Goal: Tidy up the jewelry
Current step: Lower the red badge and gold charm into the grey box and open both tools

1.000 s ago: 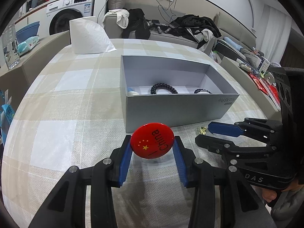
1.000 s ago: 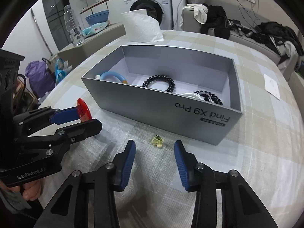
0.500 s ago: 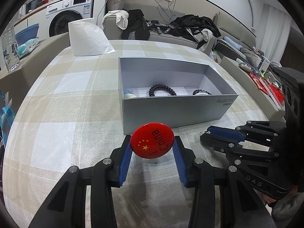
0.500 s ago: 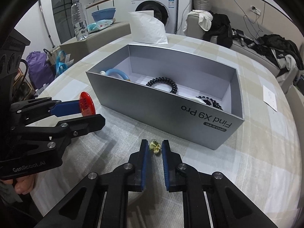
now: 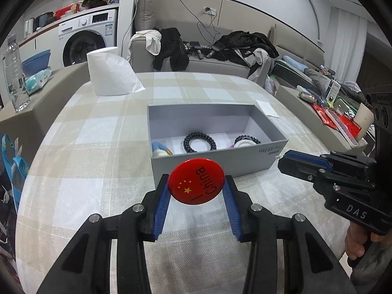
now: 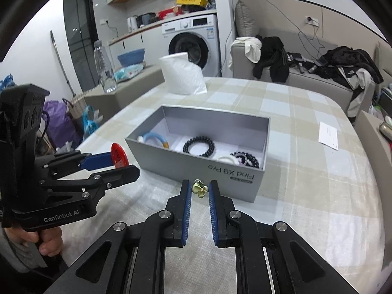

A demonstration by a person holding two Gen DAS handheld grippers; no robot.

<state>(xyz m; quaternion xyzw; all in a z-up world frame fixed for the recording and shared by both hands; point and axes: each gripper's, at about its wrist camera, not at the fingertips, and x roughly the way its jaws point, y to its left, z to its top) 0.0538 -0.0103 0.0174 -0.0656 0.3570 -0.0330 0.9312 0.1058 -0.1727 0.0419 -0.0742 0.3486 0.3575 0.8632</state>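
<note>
My left gripper [image 5: 196, 180] is shut on a round red badge [image 5: 194, 192] with yellow stars and the word "China", held above the checked cloth just in front of the grey box [image 5: 220, 165]. My right gripper [image 6: 199, 184] is shut on a small yellow-green flower piece [image 6: 200, 189] at its fingertips, lifted off the cloth near the box's front wall [image 6: 220, 169]. Inside the box lie a black bead bracelet [image 6: 198, 146], a white ring with a second black bracelet [image 6: 245, 159] and a blue ring [image 6: 154, 138]. The left gripper [image 6: 122, 165] shows at the left of the right wrist view.
A white tissue pack [image 5: 110, 76] stands on the table's far side. A paper slip [image 6: 328, 134] lies to the right of the box. A water bottle [image 6: 104, 68] is on a side ledge, and a sofa with clothes [image 5: 208, 49] is behind the table.
The right gripper's fingers closed on the flower piece and lifted it off the cloth toward the box. The left gripper kept its hold on the badge and barely moved.
</note>
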